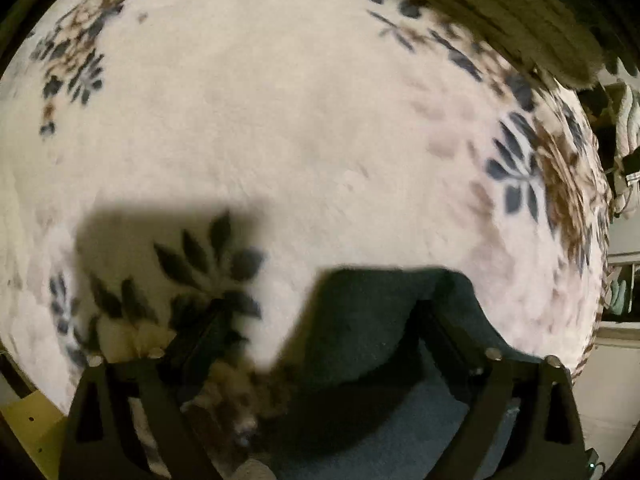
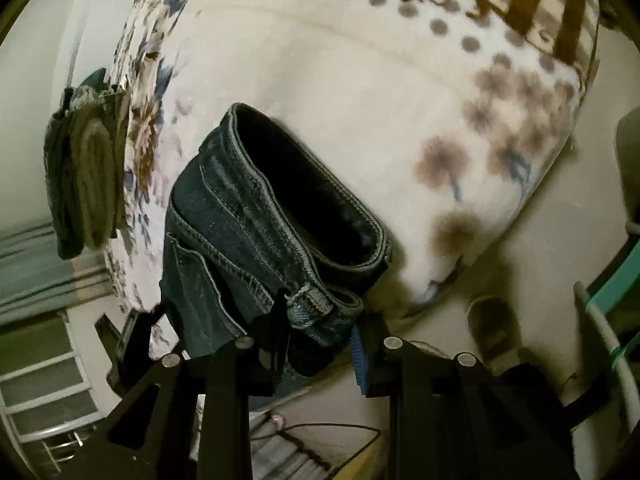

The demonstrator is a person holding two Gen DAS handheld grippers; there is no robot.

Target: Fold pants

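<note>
The pants are dark blue jeans. In the right wrist view their waistband [image 2: 280, 208] lies open on a cream flowered blanket [image 2: 360, 112] near the bed's edge. My right gripper [image 2: 320, 320] has its jaws around the waistband at a belt loop, and the denim fills the gap between them. In the left wrist view a dark part of the jeans [image 1: 372, 320] lies between the fingers of my left gripper [image 1: 320, 320], against the right finger [image 1: 448, 328]. The jaws stand wide apart above the blanket [image 1: 280, 120].
A dark green folded cloth [image 2: 84, 168] hangs at the bed's left edge. A floor with a slipper [image 2: 492, 320] and cables lies below the bed. A chair frame [image 2: 608, 320] stands at right. A brown cover [image 1: 500, 12] lies at the far right.
</note>
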